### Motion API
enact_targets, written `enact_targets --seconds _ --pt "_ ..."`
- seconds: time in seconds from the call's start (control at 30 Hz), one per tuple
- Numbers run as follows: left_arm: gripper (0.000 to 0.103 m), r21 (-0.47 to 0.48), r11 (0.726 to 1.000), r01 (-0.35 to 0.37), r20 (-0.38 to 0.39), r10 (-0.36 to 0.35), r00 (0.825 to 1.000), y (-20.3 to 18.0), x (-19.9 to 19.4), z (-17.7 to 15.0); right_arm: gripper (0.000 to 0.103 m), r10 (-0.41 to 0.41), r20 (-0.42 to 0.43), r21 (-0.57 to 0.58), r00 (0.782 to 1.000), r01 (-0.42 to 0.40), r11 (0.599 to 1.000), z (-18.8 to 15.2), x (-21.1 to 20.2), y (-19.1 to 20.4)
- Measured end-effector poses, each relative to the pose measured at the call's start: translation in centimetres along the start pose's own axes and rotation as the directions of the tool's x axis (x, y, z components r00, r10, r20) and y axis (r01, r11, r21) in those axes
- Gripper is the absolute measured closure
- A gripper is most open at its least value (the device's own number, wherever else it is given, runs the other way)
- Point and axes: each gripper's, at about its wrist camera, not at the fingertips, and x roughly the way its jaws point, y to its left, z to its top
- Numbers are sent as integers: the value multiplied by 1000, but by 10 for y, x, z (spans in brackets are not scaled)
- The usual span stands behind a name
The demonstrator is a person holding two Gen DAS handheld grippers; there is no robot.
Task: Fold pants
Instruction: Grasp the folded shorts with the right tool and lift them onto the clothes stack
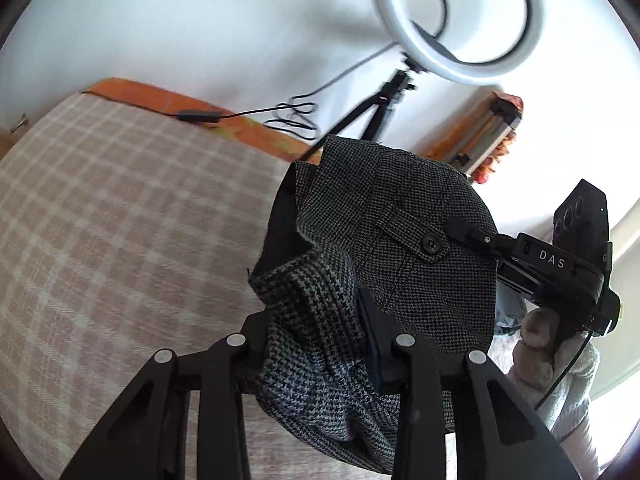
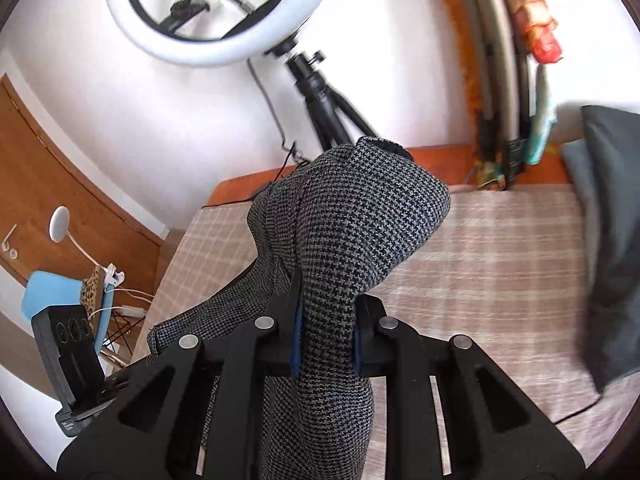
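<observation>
The pants (image 1: 400,240) are grey houndstooth fabric with a buttoned pocket flap, held up above the bed. My left gripper (image 1: 316,340) is shut on a bunched fold of them. The right gripper also shows in the left wrist view (image 1: 464,230), pinching the cloth near the button. In the right wrist view my right gripper (image 2: 326,332) is shut on a thick fold of the pants (image 2: 352,224), which bulge over its fingers and hang down to the left. The left gripper's body (image 2: 76,360) shows at the lower left there.
A bed with a beige plaid cover (image 1: 120,240) lies below, with an orange edge (image 1: 160,96) at the wall. A ring light on a tripod (image 2: 220,12) stands at the bed's far side with cables. Dark pillows (image 2: 608,220) lie at the right. A blue chair (image 2: 52,300) stands left.
</observation>
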Motion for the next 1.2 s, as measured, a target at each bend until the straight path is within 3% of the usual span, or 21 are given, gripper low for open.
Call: enact_targets --seconds 0.57,0.87,1.2 --pt "71 189 967 171 -27 -169 985 -176 58 4 84 -135 163 33 977 131 991 53 -143 -122" --pt "71 252 949 189 -24 -190 982 -252 109 8 84 -189 179 9 966 191 982 91 -167 -194" --pt "71 298 937 183 -77 -167 983 -309 189 -19 84 -281 113 5 953 283 959 101 -147 -290"
